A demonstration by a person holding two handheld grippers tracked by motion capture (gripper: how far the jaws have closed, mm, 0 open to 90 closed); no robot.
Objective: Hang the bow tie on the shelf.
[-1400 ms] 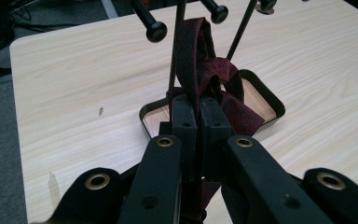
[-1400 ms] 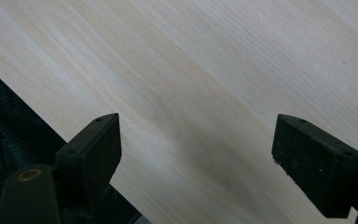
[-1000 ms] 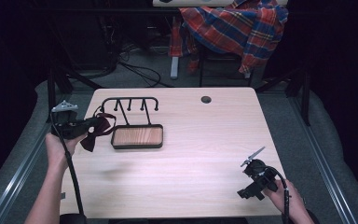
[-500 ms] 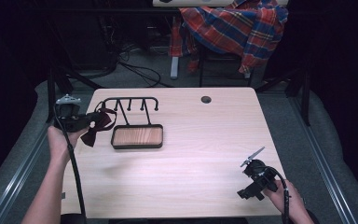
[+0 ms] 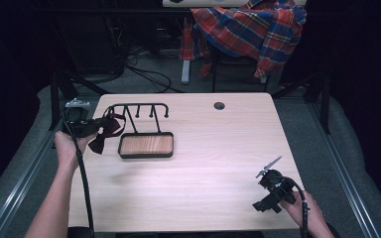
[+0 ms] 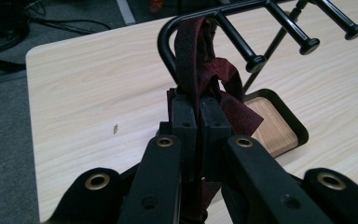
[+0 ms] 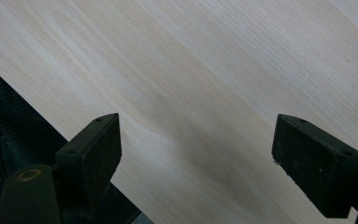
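We identify a lab-style recording station: behind the light wood table lie floor cables, dark equipment frames and a chair-draped plaid shirt.

Rack on surface, left of centre toward far side. Tray at rack's foot, on its near side. Cloth strip at rack's left end, looped over end of top bar, hanging left of tray. Left tool at surface's left edge, just left of rack, on cloth strip. Hole in surface near far edge, right of rack. Right tool at near right corner, well apart from rack. Shirt behind surface, beyond far edge.
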